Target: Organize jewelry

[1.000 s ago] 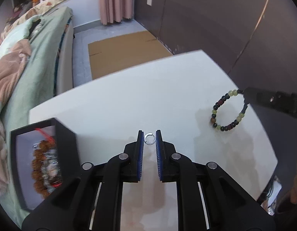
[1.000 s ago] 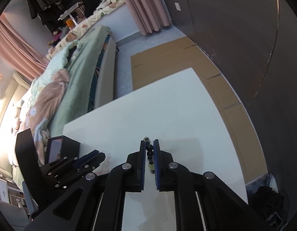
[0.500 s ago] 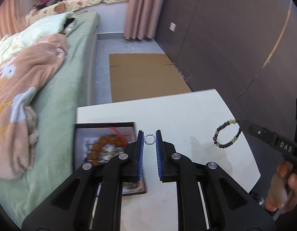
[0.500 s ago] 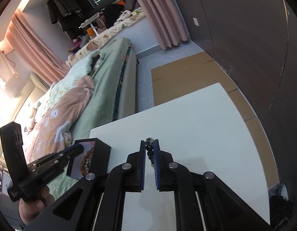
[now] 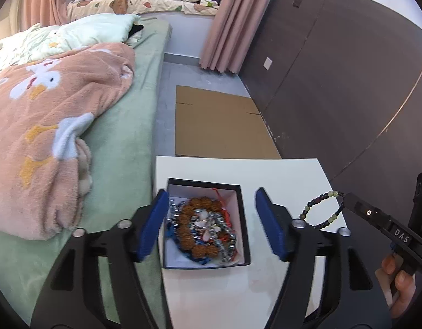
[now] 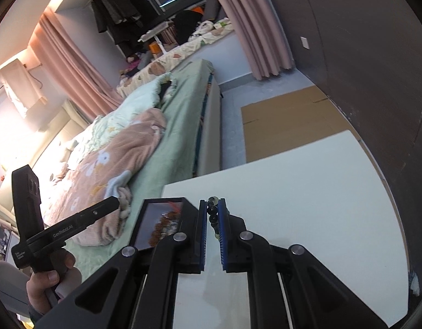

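Note:
A black jewelry box [image 5: 245, 205] with a white lining stands at the table's left edge, holding brown bead bracelets, silver chains and red cord [image 5: 205, 226]. My left gripper [image 5: 209, 200] is wide open and empty, its jaws spread above the box. My right gripper [image 6: 211, 205] is shut on a green and dark bead bracelet [image 6: 212, 211]; in the left wrist view the bracelet [image 5: 320, 209] hangs from that gripper above the table, right of the box. The box also shows in the right wrist view [image 6: 145, 227].
The white table [image 5: 279, 172] stands beside a bed with a green sheet [image 5: 123, 148] and a pink blanket [image 5: 46, 126]. Flat cardboard [image 5: 221, 126] lies on the floor beyond the table. A dark wall [image 5: 334, 82] runs on the right.
My left gripper carried the small silver ring over the box and opened wide; the ring is no longer between its jaws. My right gripper kept hold of the bead bracelet and lifted.

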Motion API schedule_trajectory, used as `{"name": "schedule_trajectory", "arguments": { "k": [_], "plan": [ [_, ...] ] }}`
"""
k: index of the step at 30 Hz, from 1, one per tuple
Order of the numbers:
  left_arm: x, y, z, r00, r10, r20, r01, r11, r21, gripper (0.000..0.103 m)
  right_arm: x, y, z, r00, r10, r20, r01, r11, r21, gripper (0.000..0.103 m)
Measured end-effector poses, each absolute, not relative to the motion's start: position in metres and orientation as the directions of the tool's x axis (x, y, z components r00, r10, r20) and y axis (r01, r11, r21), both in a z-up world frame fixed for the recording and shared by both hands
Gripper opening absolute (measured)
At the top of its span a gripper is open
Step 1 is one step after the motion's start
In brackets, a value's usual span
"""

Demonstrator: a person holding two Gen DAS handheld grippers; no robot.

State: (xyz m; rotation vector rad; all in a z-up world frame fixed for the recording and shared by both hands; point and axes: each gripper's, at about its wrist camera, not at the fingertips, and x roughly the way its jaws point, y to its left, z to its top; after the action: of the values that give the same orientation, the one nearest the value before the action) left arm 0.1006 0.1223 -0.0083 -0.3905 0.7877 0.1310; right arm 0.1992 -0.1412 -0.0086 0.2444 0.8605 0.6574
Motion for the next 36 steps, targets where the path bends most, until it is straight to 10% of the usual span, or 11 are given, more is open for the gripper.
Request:
{"name": "schedule_trajectory", "arguments": {
  "k": [17, 19, 36],
  "plan": [
    [0.067, 0.171, 0.013, 0.755, 0.004, -0.655, -0.311, 0.882, -0.353, 0.098, 0.182, -0.046, 0.002, 0.355, 0.735, -0.577, -0.565, 0.661, 0.494, 0.013],
    [0.065, 0.174, 0.012, 0.753, 0.006, -0.658, -0.322, 0.876, -0.36, 0.098, 0.183, -0.044, -0.007, 0.36, 0.71, -0.605, -0.548, 0.686, 0.479, 0.058],
    [0.052, 0.112, 0.037, 0.752, 0.037, -0.659, -0.247, 0.942, -0.229, 0.098, 0.172, -0.132, 0.015, 0.486, 0.601, -0.635, -0.455, 0.794, 0.404, 0.088]
  ]
}}
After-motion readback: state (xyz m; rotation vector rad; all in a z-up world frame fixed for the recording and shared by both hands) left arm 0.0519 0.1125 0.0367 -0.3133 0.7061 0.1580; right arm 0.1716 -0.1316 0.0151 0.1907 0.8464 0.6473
